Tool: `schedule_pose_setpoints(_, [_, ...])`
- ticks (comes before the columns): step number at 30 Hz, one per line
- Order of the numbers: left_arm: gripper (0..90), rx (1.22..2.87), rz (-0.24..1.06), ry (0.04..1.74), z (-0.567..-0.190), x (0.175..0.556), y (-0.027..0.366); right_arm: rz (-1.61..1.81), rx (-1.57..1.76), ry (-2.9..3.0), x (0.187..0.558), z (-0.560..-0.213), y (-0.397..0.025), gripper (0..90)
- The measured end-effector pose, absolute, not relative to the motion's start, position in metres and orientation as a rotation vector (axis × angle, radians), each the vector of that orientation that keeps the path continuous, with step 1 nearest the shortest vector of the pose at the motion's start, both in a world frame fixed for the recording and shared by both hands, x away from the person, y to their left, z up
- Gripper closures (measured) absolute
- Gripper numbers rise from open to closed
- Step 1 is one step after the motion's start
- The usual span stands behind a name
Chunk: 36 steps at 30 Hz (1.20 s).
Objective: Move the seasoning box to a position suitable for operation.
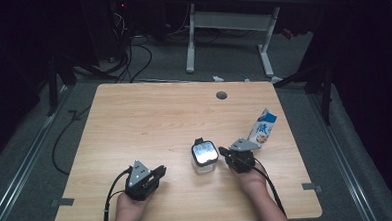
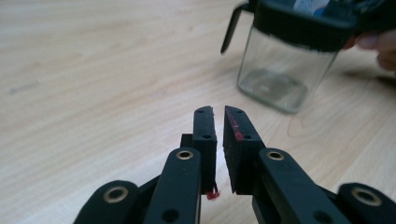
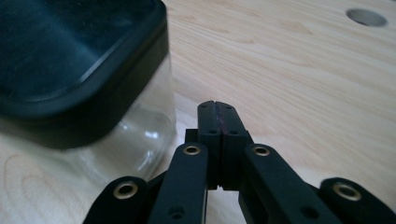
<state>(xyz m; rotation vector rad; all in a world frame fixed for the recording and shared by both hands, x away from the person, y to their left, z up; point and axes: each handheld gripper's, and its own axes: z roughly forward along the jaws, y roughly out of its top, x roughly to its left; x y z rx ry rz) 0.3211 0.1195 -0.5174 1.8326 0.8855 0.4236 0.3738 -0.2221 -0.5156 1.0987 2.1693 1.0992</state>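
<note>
**Glass jar between two hand-held grippers**

As seen from the high view, a square clear-glass jar (image 1: 204,157) with a black-rimmed lid stands upright on the wooden table (image 1: 149,117), near its front edge and between the two tools. The right gripper (image 1: 224,152) sits just beside the jar's right side; the left gripper (image 1: 161,170) lies apart from it, to its left. A small blue-and-white packet (image 1: 263,127) lies further right, bearing one large white character too small to read.

From the left gripper view, the jar (image 2: 280,70) stands ahead and to the right; its glass body looks empty, and a black clasp hangs from the lid's left edge. The left gripper (image 2: 218,112) holds nothing, its jaws parted by only a narrow slit, with red marks on the pads.

From the right gripper view, the jar (image 3: 84,74) looms close at left, its dark lid (image 3: 70,51) uppermost. The right gripper (image 3: 216,106) has its jaws pressed together on nothing, just beside the glass wall.
</note>
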Motion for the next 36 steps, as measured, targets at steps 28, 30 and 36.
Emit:
schedule_pose_setpoints(28, [87.1,1.924,0.343,0.808,-0.525,0.313,0.080,1.227,1.090,2.153,0.331,-0.518,-0.216,76.9])
schedule_pose_setpoints(30, [88.6,1.924,0.348,0.802,-0.525,0.313,0.075,1.185,1.099,2.147,0.329,-0.518,-0.219,76.4])
schedule_pose_setpoints(36, [89.8,1.945,0.357,0.772,-0.523,0.309,0.065,1.207,1.129,2.117,0.326,-0.517,-0.226,80.3])
